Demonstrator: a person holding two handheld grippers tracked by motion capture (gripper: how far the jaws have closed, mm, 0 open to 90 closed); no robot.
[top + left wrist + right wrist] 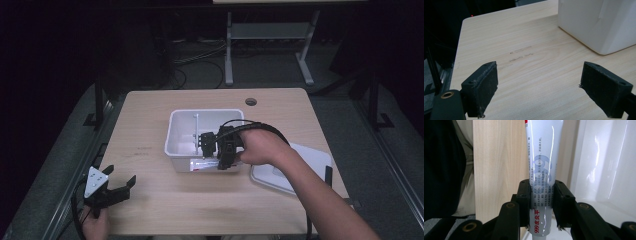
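White and glossy, the soft plastic ointment tube with red and grey print [541, 170] is pinched across its body between the two black jaws of the right gripper [541, 202]. In the right gripper view its long axis runs straight away from the camera, along the jaws. In the high view the tube [205, 163] lies lengthwise along the near wall of the white rectangular plastic bin [176, 127], its long axis left to right; which end bears the cap I cannot tell. The flat white lid [305, 165] rests on the pale wooden table [150, 200], right of the bin. The left gripper [121, 181] sits near the table's front left corner, jaws spread wide with nothing between them.
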